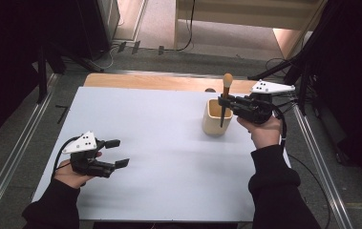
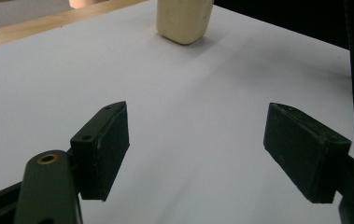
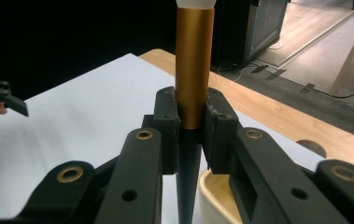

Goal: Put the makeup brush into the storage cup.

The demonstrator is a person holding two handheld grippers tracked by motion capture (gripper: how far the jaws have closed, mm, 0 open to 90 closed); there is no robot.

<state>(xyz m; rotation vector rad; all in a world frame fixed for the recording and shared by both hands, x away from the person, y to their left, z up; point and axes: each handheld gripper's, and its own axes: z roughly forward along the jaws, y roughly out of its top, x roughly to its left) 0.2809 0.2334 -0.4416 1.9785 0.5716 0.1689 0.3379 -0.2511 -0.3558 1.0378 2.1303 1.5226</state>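
White sheeting covered the desk [image 1: 159, 143] across the middle of the high view. Right of centre stood a cream cup [image 1: 216, 117], upright. At the lower left, the left hand-held gripper [image 1: 117, 152] rested on the sheet with its jaws spread and nothing between them. At the upper right, the right hand-held gripper [image 1: 223, 99] pinched a brush [image 1: 225, 98] upright, its dark pointed handle reaching down into the cup.

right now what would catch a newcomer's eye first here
The right gripper at the table's far right, shut on an upright makeup brush with its dark tip in a cream cup. The left gripper rests open near the white table's left edge, holding nothing.
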